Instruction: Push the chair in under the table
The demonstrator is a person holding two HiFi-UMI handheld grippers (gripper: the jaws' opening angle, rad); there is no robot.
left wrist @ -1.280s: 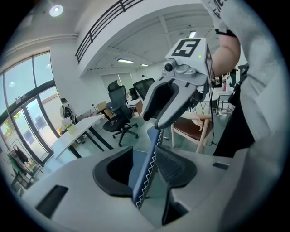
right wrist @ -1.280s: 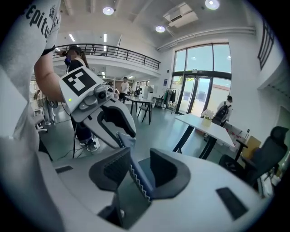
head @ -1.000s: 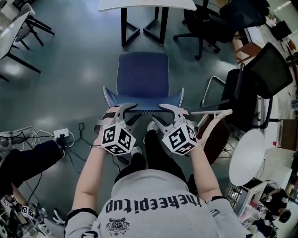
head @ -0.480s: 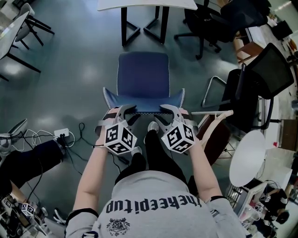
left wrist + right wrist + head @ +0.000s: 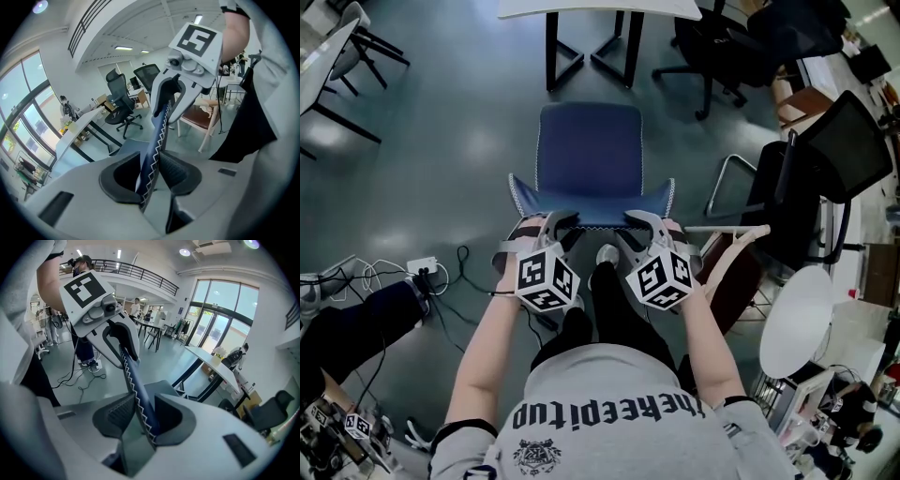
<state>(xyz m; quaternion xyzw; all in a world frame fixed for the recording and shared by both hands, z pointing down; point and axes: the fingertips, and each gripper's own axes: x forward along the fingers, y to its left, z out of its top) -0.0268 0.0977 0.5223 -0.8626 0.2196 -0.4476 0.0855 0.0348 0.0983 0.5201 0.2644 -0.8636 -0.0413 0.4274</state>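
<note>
The left gripper (image 5: 555, 223) and right gripper (image 5: 639, 223) are closing their jaws around the backrest (image 5: 591, 208) of the chair (image 5: 586, 150). The backrest is running nine-to-three, and the table (image 5: 595, 9) is lying at twelve o'clock.

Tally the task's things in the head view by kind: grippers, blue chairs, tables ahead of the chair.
blue chair: 1
table ahead of it: 1
grippers: 2, left gripper and right gripper, both closing, chair back between their jaws
total: 4
</note>
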